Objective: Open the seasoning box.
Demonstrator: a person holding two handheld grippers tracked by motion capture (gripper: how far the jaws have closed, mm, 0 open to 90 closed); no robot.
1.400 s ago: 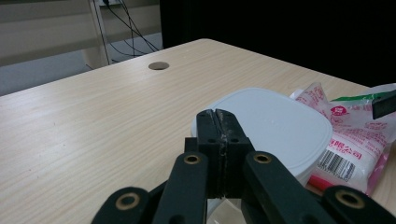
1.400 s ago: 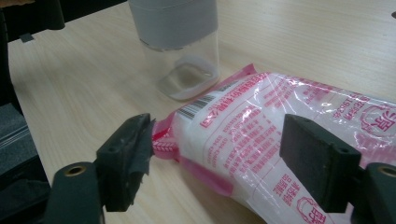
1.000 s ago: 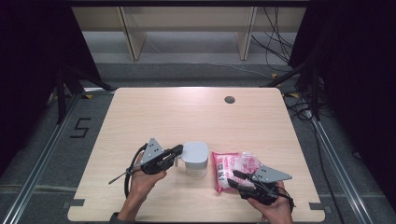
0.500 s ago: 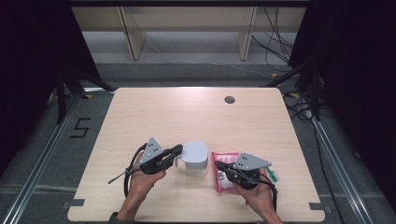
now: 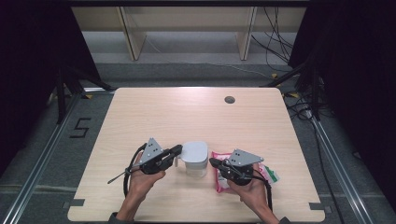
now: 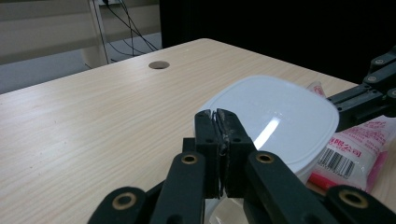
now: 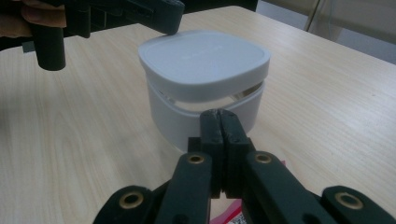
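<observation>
A white square container (image 5: 196, 157) with a white lid (image 6: 280, 116) stands near the table's front middle. In the right gripper view the lid (image 7: 205, 58) sits slightly raised at the near side, leaving a gap above the container body (image 7: 187, 121). My left gripper (image 5: 176, 150) is shut, its tips (image 6: 220, 114) at the lid's left rim. I cannot tell whether they pinch anything. My right gripper (image 5: 213, 162) is shut on nothing, its tips (image 7: 219, 114) just short of the container's right wall. Under it lies a pink packet (image 5: 220, 181), also in the left gripper view as the packet (image 6: 355, 149).
The light wooden table (image 5: 187, 116) has a round cable hole (image 5: 229, 99) at the back right. Behind the table are shelf legs and loose cables (image 5: 275, 28) on the floor. Dark curtains flank both sides.
My right gripper has moved left over the pink packet toward the container, and its jaws have closed. The left gripper and the container have stayed put.
</observation>
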